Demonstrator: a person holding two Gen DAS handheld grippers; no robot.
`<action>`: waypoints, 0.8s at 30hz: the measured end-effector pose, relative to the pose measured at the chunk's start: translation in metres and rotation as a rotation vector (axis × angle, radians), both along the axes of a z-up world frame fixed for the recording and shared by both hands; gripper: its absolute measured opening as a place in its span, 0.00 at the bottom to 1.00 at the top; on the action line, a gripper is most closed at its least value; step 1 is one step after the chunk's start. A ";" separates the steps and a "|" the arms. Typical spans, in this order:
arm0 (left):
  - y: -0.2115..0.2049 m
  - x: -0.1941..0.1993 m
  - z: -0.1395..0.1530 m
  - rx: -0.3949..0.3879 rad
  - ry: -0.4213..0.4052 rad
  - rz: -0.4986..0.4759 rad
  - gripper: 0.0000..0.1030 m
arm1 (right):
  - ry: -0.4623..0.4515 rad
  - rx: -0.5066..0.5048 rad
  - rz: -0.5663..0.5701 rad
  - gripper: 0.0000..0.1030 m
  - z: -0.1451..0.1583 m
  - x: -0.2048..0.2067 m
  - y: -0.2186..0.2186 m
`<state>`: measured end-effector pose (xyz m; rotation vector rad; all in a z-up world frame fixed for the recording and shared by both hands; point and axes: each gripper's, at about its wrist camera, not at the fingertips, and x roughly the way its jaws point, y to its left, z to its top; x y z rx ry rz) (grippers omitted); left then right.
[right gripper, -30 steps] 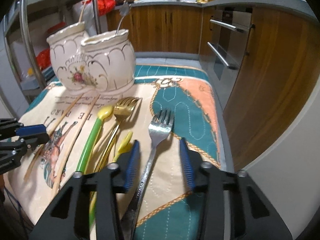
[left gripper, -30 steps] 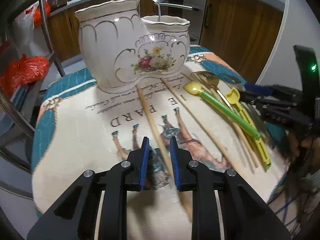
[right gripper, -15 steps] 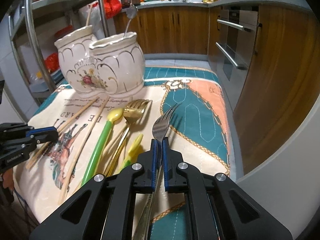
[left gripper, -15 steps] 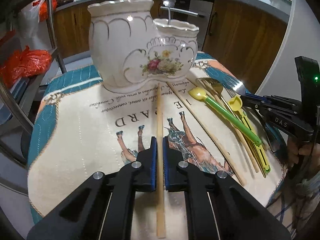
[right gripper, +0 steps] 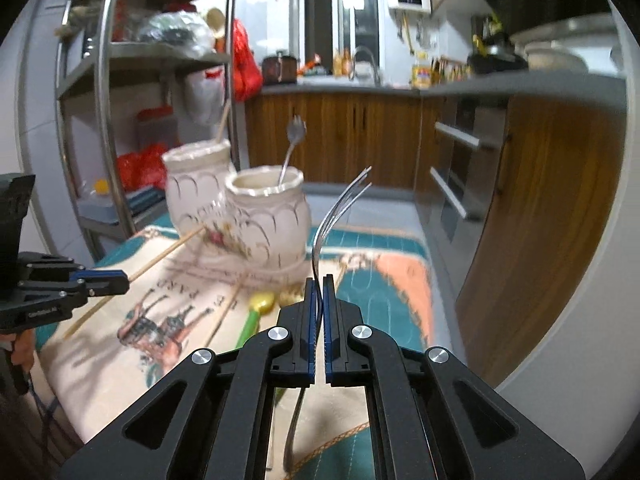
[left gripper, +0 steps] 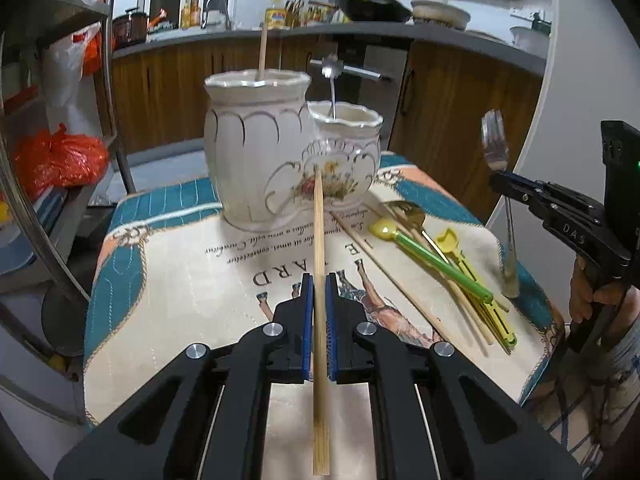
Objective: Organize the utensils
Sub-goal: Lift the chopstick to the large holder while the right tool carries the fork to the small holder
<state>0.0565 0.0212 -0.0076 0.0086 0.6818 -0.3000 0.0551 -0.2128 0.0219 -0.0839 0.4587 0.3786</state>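
My left gripper (left gripper: pixel 319 288) is shut on a wooden chopstick (left gripper: pixel 319 240) and holds it above the cloth, tip toward the white twin-pot ceramic holder (left gripper: pixel 256 160). The taller pot holds a chopstick (left gripper: pixel 262 50), the shorter pot (left gripper: pixel 344 148) a steel utensil. My right gripper (right gripper: pixel 319 292) is shut on a silver fork (right gripper: pixel 336 212), tines up and raised off the table; the fork also shows in the left wrist view (left gripper: pixel 496 148). The holder shows in the right wrist view (right gripper: pixel 268 216).
On the printed tablecloth (left gripper: pixel 180 280) lie another chopstick (left gripper: pixel 400 284), a green-handled spoon (left gripper: pixel 432 258), a yellow utensil (left gripper: pixel 472 276) and a gold fork (left gripper: pixel 404 212). A metal rack (left gripper: pixel 60 160) stands at the left; wooden cabinets (left gripper: pixel 460 120) behind.
Both grippers closed on their items and lifted them: the left raised the chopstick off the cloth, the right raised the fork, tines upward.
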 end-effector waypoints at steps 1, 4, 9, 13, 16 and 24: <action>0.000 -0.002 0.002 0.002 -0.010 -0.003 0.06 | -0.025 0.000 -0.004 0.04 0.004 -0.005 0.000; 0.002 -0.009 0.006 0.003 -0.039 -0.011 0.06 | -0.100 0.001 -0.015 0.04 0.016 -0.018 0.002; 0.007 -0.021 0.010 -0.012 -0.116 -0.021 0.06 | -0.192 -0.006 -0.035 0.03 0.026 -0.031 0.006; 0.013 -0.030 0.015 -0.044 -0.211 -0.018 0.06 | -0.224 0.000 -0.051 0.03 0.030 -0.035 0.009; 0.020 -0.033 0.023 -0.076 -0.272 -0.013 0.06 | -0.227 0.008 -0.055 0.03 0.036 -0.032 0.013; 0.032 -0.025 0.059 -0.132 -0.421 -0.017 0.06 | -0.223 0.056 -0.032 0.03 0.062 -0.010 0.025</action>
